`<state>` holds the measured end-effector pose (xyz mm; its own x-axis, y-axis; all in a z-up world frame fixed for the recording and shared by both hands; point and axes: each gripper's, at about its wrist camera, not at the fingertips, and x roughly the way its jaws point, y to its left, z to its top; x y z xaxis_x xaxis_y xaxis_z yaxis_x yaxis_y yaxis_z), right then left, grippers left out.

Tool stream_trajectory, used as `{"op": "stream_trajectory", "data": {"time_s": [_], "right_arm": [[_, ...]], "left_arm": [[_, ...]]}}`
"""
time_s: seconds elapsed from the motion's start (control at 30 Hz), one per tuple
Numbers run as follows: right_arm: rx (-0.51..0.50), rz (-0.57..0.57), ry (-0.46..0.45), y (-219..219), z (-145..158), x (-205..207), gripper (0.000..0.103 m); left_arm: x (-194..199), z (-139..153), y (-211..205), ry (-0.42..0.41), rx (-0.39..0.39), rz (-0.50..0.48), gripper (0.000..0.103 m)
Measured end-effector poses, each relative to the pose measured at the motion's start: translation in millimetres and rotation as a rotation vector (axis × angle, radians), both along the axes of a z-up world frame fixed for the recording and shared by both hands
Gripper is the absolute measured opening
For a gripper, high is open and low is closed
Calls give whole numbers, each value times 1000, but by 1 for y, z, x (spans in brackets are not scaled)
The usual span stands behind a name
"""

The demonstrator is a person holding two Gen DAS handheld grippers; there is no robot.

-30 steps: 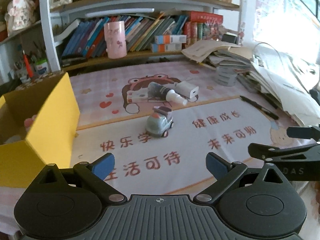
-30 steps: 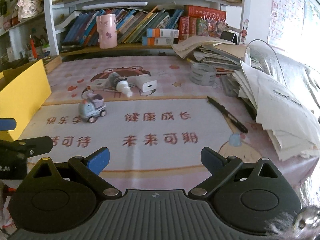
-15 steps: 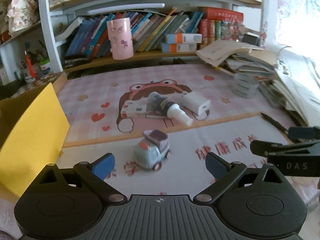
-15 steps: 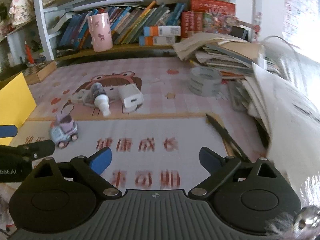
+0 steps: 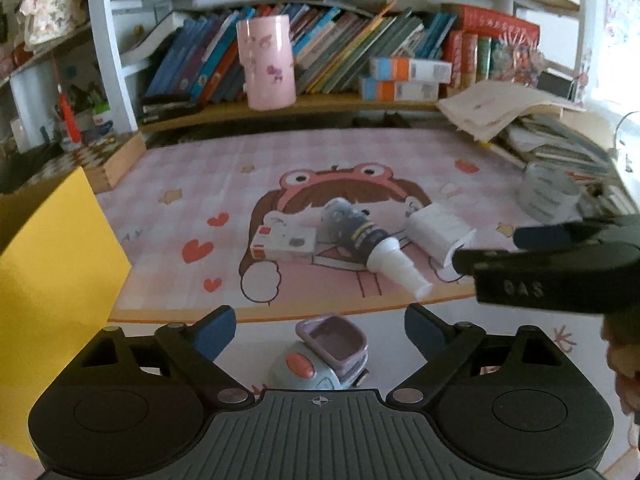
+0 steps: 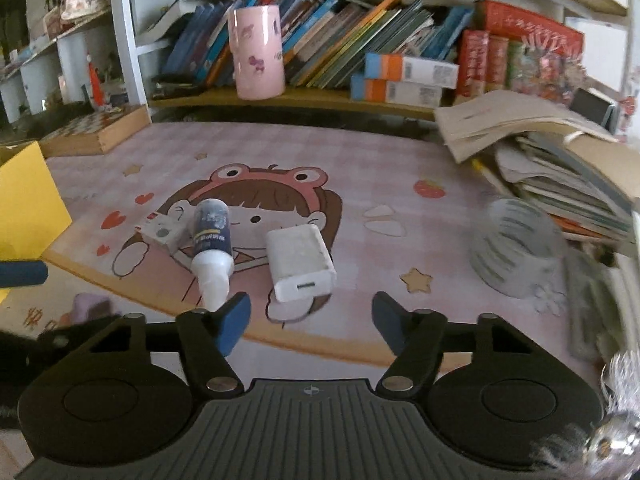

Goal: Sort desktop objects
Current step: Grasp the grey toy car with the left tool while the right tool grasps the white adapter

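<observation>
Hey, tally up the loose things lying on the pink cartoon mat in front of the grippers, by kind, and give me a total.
Toy car: 1
Spray bottle: 1
White charger block: 1
Small flat box: 1
Tape roll: 1
Total: 5

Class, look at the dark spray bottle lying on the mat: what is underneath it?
The spray bottle lies across a small flat box and a printed card beneath it. How far either extends under the bottle is hidden.
</observation>
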<state>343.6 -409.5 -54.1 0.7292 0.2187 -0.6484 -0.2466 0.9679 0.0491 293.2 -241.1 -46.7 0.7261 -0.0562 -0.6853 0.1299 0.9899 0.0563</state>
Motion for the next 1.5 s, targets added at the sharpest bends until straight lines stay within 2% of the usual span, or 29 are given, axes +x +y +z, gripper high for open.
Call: {"op": "stream_trajectory", "data": {"time_s": [0.13, 0.3, 0.4, 0.47, 0.53, 0.57, 0.63, 0.67, 0.83, 1.1, 1.5], "right_arm": [[-15, 37, 2, 5, -10, 19, 64], [-34, 71, 1, 11, -19, 37, 64], [-40, 73, 10, 12, -22, 46, 64], [-40, 78, 16, 14, -25, 51, 62], [-41, 90, 27, 15, -27, 55, 54], [-38, 93, 23, 16, -28, 56, 53], [-44, 113, 21, 18, -26, 56, 41], [-51, 124, 25, 19, -26, 56, 40], [-48, 118, 45, 17, -23, 52, 40], [-25, 84, 27, 5, -10, 32, 40], [23, 62, -15, 7, 24, -29, 40]], "left_arm": [[5, -11, 0, 45, 12, 25, 84], [6, -21, 1, 76, 15, 53, 81], [6, -25, 2, 93, 13, 67, 73], [6, -28, 4, 101, -2, 75, 68], [5, -28, 6, 103, -27, 77, 62], [5, -29, 5, 103, -26, 78, 62], [6, -28, 6, 107, -28, 79, 61], [6, -27, 6, 111, -32, 81, 61], [2, -21, 10, 94, -47, 104, 61], [-12, -3, 17, 44, -62, 101, 61], [-47, 30, 33, -22, -75, 36, 61]]}}
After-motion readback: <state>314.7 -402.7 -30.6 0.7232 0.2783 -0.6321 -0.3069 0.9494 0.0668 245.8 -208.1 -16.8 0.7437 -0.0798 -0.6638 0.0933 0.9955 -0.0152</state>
